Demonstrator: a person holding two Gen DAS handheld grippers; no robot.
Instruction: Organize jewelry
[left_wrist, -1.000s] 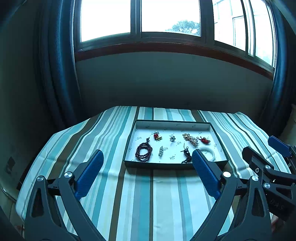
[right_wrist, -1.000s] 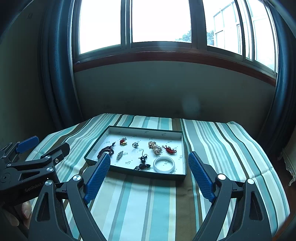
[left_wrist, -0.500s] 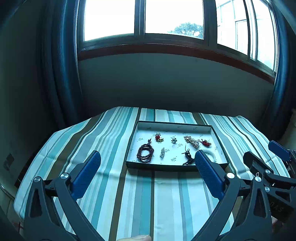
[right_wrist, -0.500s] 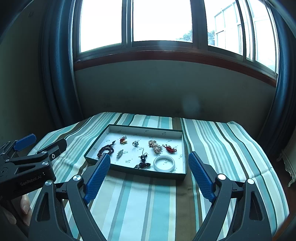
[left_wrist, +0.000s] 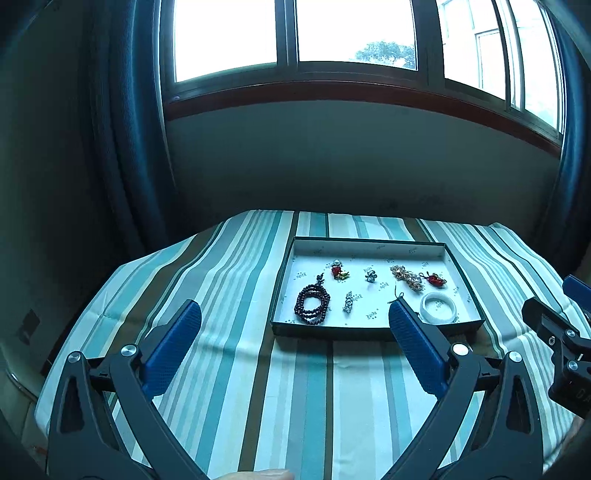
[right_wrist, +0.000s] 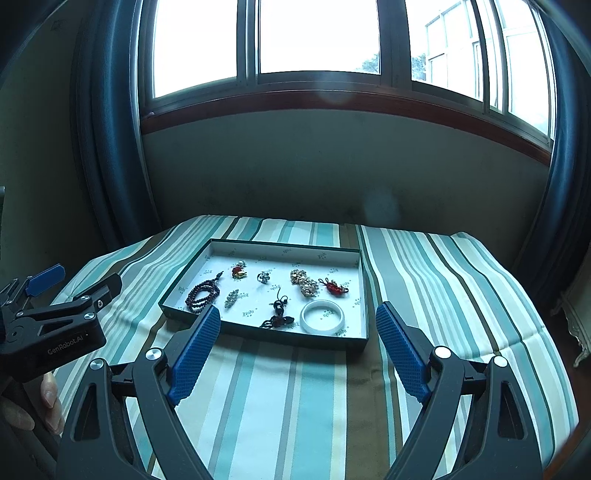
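A shallow dark-rimmed tray (left_wrist: 373, 331) (right_wrist: 258, 332) with a white floor sits on the striped tablecloth. It holds a dark bead bracelet (left_wrist: 311, 305) (right_wrist: 201, 294), a white bangle (left_wrist: 439, 308) (right_wrist: 322, 316), a red-and-gold charm (left_wrist: 338, 271) (right_wrist: 238, 271), a small silver piece (left_wrist: 369, 275) (right_wrist: 263, 277), a crystal clip (left_wrist: 347, 301) (right_wrist: 231, 298), a gold cluster (left_wrist: 406, 277) (right_wrist: 304, 283), a red knot charm (left_wrist: 436, 280) (right_wrist: 334, 288) and a dark tasselled pendant (right_wrist: 277, 314). My left gripper (left_wrist: 293, 325) and right gripper (right_wrist: 297, 321) are open and empty, in front of the tray.
The striped tablecloth (left_wrist: 258, 387) (right_wrist: 443, 277) covers a table below a window wall, with dark curtains (left_wrist: 129, 129) at both sides. The right gripper shows at the right edge of the left wrist view (left_wrist: 561, 328); the left gripper shows at the left of the right wrist view (right_wrist: 55, 317).
The left gripper has shifted left and lifted slightly, so the tray sits further right in its view. The right gripper has barely moved. Both stay open.
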